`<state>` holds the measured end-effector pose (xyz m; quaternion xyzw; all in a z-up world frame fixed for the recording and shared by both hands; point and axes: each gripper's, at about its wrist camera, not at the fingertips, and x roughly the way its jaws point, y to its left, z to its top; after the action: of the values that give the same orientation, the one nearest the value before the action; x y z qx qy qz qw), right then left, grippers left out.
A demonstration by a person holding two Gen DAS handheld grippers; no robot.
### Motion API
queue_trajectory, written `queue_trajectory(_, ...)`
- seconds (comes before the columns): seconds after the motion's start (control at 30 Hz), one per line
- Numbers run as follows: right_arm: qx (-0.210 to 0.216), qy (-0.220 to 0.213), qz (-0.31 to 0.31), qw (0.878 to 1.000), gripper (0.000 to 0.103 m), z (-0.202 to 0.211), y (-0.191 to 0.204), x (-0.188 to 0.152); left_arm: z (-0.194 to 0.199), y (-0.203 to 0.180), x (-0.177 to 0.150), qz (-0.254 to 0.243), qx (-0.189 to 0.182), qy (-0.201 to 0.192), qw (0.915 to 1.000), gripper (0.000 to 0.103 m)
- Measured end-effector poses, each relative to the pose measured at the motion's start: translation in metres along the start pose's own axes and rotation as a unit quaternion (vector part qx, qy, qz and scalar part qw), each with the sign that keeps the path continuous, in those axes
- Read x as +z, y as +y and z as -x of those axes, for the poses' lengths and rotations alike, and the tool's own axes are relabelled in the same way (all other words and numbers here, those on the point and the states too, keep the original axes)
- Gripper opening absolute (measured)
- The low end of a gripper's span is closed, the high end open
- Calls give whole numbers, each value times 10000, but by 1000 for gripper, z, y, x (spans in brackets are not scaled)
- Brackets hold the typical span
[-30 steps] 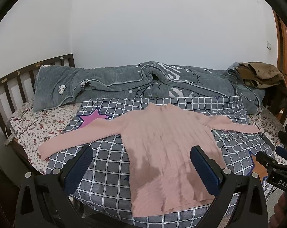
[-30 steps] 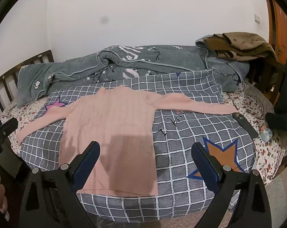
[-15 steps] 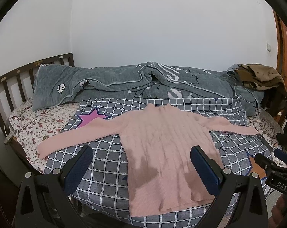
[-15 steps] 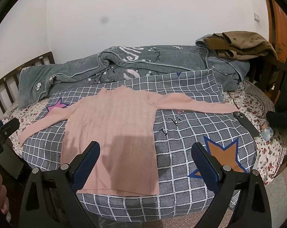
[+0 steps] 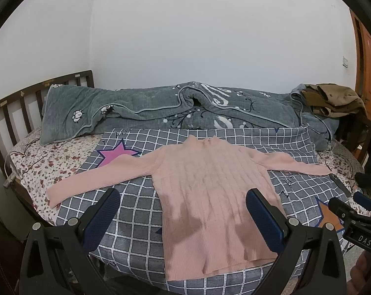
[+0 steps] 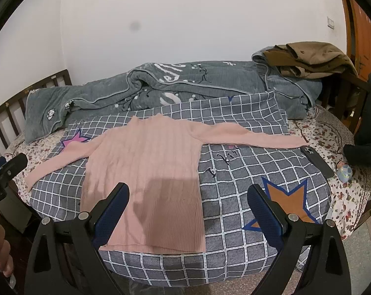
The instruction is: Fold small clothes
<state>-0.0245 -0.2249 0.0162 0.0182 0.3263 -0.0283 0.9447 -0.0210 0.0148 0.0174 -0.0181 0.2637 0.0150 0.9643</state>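
1. Holding back from the bed, the left gripper [image 5: 181, 207] and the right gripper [image 6: 188, 202] both stand with their jaws spread wide and nothing between them; neither touches any cloth.
2. Compared with a second ago, the sweater [image 5: 210, 191] sits a little higher and smaller in both views, and more of the bed's near edge shows below its hem. I judge that both grippers have drawn slightly back or up, not forward, so no grasp has begun.
3. For the task this means folding is still at its start: the sweater lies flat, front down or up I cannot tell, on the checked cover [image 5: 136, 211], body toward the near edge, both sleeves stretched out to the sides.
4. A likely first move is to take a sleeve end and carry it across the body; the knit looks soft and may drag the cover with it.
5. Only the left view shows the left sleeve's cuff [image 5: 53, 194] fully, lying over the cover's edge onto the flowered sheet [image 5: 38, 162].
6. Only the right view shows clearly the dark phone [image 6: 316, 161] just beyond the right cuff [image 6: 296, 143], and a small toy-like item [image 6: 344, 173] near it.
7. Beyond lie the grey quilt [image 6: 161, 91] and brown clothes [image 6: 308, 59] piled on it.
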Motion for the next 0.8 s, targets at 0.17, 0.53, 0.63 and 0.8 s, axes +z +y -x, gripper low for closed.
queue_trajectory(0.17,3,-14,27,10000,95,1,1,1,1,1,-1,-17,31,-17,10000,103)
queue_trajectory(0.53,12,-2,30,10000,95,1,-1,-2,-2,2,0,22,40,21,10000,103)
queue_trajectory(0.63,57,-7,-11,10000,95,1,-2,-2,-2,1,0,33,36,37,10000,103)
queue_trajectory(0.8,64,-23,-31,10000,95,3,-2,-1,-2,0,0,-6,74,5,10000,103)
